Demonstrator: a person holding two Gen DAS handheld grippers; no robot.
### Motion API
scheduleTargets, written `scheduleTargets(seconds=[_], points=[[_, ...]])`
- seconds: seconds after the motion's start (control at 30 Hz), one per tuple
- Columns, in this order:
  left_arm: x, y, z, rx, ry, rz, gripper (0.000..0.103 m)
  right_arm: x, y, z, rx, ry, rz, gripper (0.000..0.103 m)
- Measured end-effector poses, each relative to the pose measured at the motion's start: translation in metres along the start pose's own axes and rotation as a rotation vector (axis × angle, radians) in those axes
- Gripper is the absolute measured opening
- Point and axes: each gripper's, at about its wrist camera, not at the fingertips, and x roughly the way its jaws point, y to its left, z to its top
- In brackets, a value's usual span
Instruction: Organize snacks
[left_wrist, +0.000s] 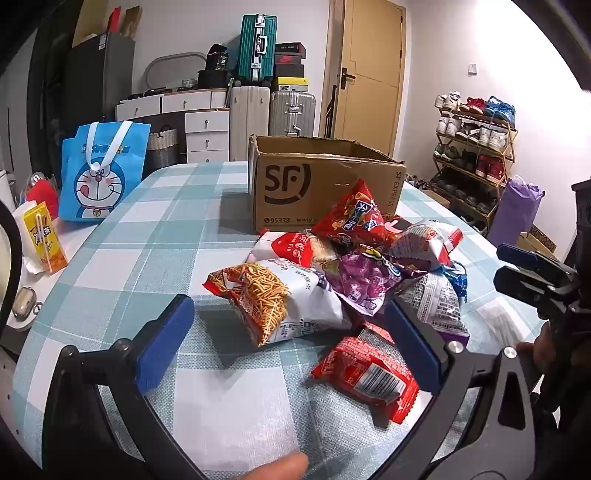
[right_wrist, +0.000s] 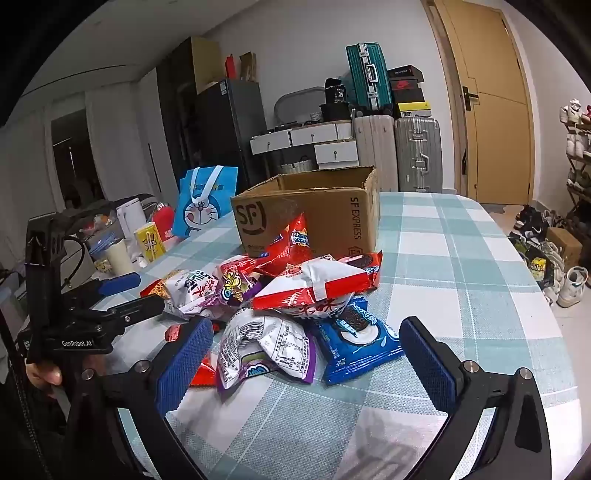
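A pile of snack packets lies on the checked tablecloth (left_wrist: 155, 236) in front of an open SF cardboard box (left_wrist: 317, 184), which also shows in the right wrist view (right_wrist: 332, 210). My left gripper (left_wrist: 291, 347) is open and empty, its jaws either side of a noodle-snack bag (left_wrist: 273, 299) and a red packet (left_wrist: 365, 373). My right gripper (right_wrist: 306, 362) is open and empty, just short of a blue cookie packet (right_wrist: 354, 339) and a white-and-purple bag (right_wrist: 266, 343). Each gripper shows at the side of the other's view: the right gripper (left_wrist: 532, 273), the left gripper (right_wrist: 118, 291).
A blue Doraemon bag (left_wrist: 99, 173) and a yellow drink carton (left_wrist: 44, 236) stand at the table's left edge. Suitcases, drawers and a door are behind the table. A shoe rack (left_wrist: 476, 155) stands to the right.
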Motion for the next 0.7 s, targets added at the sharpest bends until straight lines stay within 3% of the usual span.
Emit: scheduleTargets(seconds=[0.7], points=[[-0.0003,-0.0047,0.0,0.025,0.004,0.029,0.103,-0.0026,0.0006,-0.0002,-0.011,0.0,-0.004,0.103]])
